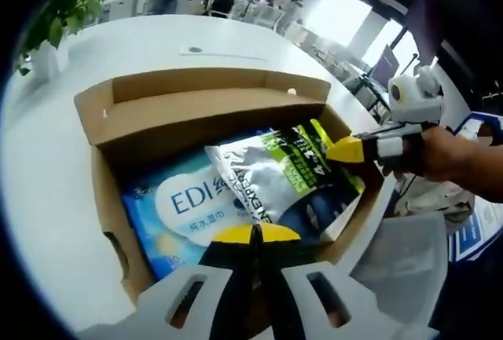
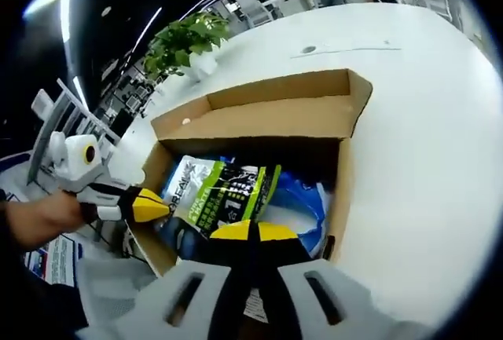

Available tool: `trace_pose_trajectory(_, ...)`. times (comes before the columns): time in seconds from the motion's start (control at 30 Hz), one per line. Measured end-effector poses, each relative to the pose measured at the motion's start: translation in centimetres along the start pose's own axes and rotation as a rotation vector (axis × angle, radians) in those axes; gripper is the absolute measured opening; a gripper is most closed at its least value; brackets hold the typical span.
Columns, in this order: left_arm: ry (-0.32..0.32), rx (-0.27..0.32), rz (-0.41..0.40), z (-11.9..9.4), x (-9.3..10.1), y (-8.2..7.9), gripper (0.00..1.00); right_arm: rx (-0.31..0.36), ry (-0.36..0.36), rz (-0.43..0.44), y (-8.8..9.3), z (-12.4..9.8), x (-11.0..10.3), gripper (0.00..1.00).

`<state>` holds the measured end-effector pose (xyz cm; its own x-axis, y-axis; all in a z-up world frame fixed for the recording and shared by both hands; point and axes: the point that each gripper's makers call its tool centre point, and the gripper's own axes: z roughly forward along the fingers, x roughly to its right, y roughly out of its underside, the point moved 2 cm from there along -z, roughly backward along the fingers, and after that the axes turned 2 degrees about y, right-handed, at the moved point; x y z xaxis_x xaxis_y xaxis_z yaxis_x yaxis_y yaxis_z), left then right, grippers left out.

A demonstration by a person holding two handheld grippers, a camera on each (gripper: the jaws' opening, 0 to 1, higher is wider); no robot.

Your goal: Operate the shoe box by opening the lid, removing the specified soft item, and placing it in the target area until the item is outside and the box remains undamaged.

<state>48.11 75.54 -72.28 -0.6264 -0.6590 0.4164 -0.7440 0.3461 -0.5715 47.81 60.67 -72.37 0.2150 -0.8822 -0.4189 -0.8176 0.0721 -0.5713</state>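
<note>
left gripper view aimed down close into the open shoe box [image 1: 196, 112] on the table [image 1: 47, 167], right gripper view angled likewise, box interior shared

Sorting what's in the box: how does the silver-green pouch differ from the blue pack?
The silver-green pouch is crinkled and lies tilted on top; the blue pack lies flat beneath it. The pouch is foil with green and black print; the pack is blue with white lettering. Both sit inside the open cardboard box.
</note>
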Motion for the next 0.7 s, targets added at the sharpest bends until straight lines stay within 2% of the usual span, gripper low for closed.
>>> trace_pose_trajectory(0.1, 0.001, 0.001, 0.007, -0.3, 0.2, -0.2, 0.00, 0.010, 0.009, -0.016, -0.3, -0.3, -0.3, 0.00)
trace_pose_trajectory(0.4, 0.015, 0.043, 0.017, -1.8, 0.9, -1.6, 0.00, 0.043, 0.008, 0.005, -1.3, -1.4, -0.8, 0.00)
trace_pose_trajectory(0.7, 0.043, 0.101, 0.029, -3.4, 2.1, -3.4, 0.00, 0.080, 0.031, 0.008, -3.3, -3.6, -1.7, 0.00)
